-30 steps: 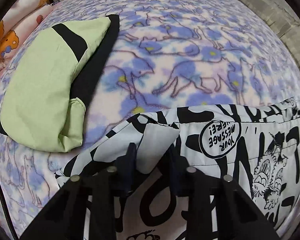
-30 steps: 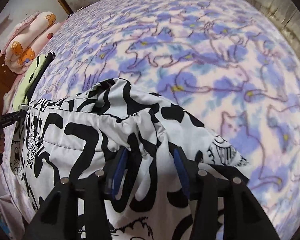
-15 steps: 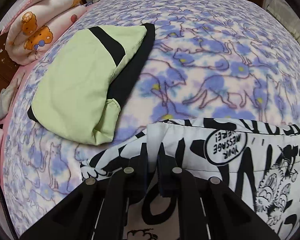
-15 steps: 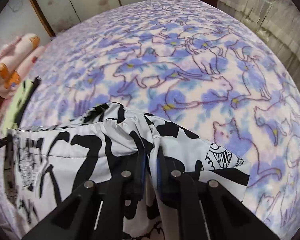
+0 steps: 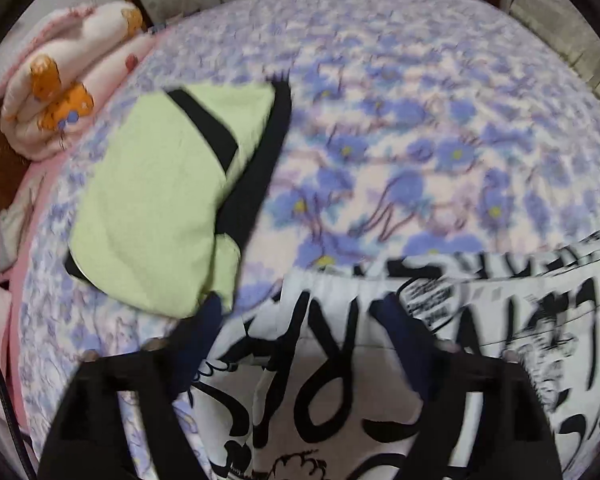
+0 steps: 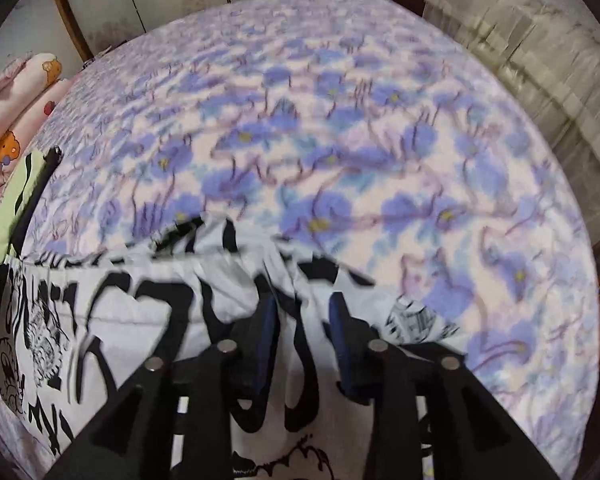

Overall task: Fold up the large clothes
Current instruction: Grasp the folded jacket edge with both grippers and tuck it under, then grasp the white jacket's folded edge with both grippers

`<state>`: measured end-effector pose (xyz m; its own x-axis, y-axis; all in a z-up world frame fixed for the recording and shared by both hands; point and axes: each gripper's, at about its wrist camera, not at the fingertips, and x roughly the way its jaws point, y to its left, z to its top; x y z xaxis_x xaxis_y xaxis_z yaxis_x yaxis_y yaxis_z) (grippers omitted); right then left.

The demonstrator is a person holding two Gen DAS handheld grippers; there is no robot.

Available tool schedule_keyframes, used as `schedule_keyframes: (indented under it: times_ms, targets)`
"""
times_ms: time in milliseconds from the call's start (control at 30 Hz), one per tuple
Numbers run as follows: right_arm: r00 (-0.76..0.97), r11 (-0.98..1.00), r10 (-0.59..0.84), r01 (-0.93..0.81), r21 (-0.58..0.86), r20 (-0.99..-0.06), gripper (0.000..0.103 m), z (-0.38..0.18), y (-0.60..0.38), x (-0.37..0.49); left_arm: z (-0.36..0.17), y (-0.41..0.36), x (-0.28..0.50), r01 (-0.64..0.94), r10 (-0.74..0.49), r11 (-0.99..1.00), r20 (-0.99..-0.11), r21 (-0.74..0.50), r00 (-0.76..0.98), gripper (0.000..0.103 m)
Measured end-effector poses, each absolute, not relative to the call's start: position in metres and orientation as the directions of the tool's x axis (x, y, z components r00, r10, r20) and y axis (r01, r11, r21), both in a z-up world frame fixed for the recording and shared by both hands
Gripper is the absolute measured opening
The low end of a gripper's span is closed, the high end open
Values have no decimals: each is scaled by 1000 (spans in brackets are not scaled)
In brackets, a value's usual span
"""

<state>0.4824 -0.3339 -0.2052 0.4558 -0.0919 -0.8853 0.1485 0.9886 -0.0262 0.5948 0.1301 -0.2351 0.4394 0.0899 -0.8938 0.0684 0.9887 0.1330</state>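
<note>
Both grippers' jaws are opening (left (image 5: 300, 312) wide, right (image 6: 302, 312) narrower) over the printed garment (image 5: 480, 320), gripping nothing.

1. Right gripper (image 6: 302, 312) at bottom centre, jaws opening; blue pads (image 6: 266, 320) stand apart from the fabric lying between them.
2. Black-and-white printed garment (image 6: 140, 312) fills lower left, on the blue floral blanket (image 6: 380, 160).
3. Green folded item (image 6: 14, 208) at left edge; pink bear-print bedding (image 6: 16, 100) upper left.
4. Frame motion-blurred.
</note>
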Motion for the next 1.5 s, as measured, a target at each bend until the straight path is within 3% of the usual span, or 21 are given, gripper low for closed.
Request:
schedule_keyframes:
  times_ms: [67,200,333,400,467,533,567,633,733,833,1033,1167,1333,1500]
  targets:
    - [506,988,-124,138,-62,-853,57,-186,-325,480,-218,122,588,80,86,987,-877,139,472,84]
    - [562,998,-55,58,-27,-825,58,-167,-296,472,-197,98,567,133,-21,990,-877,49,481,84]
    - [515,987,162,-73,145,-842,57,-173,-250,463,-199,68,550,194,-154,978,-889,-75,431,84]
    - [494,968,248,-105,226,-833,50,-182,-228,455,-205,52,541,208,-203,970,-894,-127,399,84]
    - [446,951,309,-137,277,-840,28,-199,-204,448,-215,37,531,221,-234,962,-903,-161,361,84]
    - [402,940,340,-151,305,-850,12,-212,-189,442,-226,23,523,232,-258,954,-911,-188,321,82]
    - [390,934,357,-152,323,-849,8,-217,-185,439,-230,20,520,235,-264,952,-913,-195,311,79]
    - [361,917,398,-166,362,-843,2,-230,-179,435,-244,15,513,231,-274,949,-922,-214,274,49]
    - [314,922,385,-172,346,-868,0,-247,-179,434,-275,10,510,219,-264,949,-950,-225,168,16]
    - [308,923,380,-184,337,-872,0,-256,-183,433,-300,12,506,213,-216,960,-966,-182,144,10]
    - [325,927,370,-193,322,-870,0,-256,-207,434,-299,35,507,207,-225,961,-952,-182,208,8]
    - [355,959,278,-155,237,-893,0,-255,-227,436,-300,62,510,138,-234,969,-945,-206,227,6]
    - [353,976,216,-41,216,-910,0,-260,-275,435,-304,89,514,104,-41,994,-962,-14,269,6]
    - [372,992,87,55,116,-924,0,-254,-319,425,-307,132,515,29,20,999,-961,29,276,6]
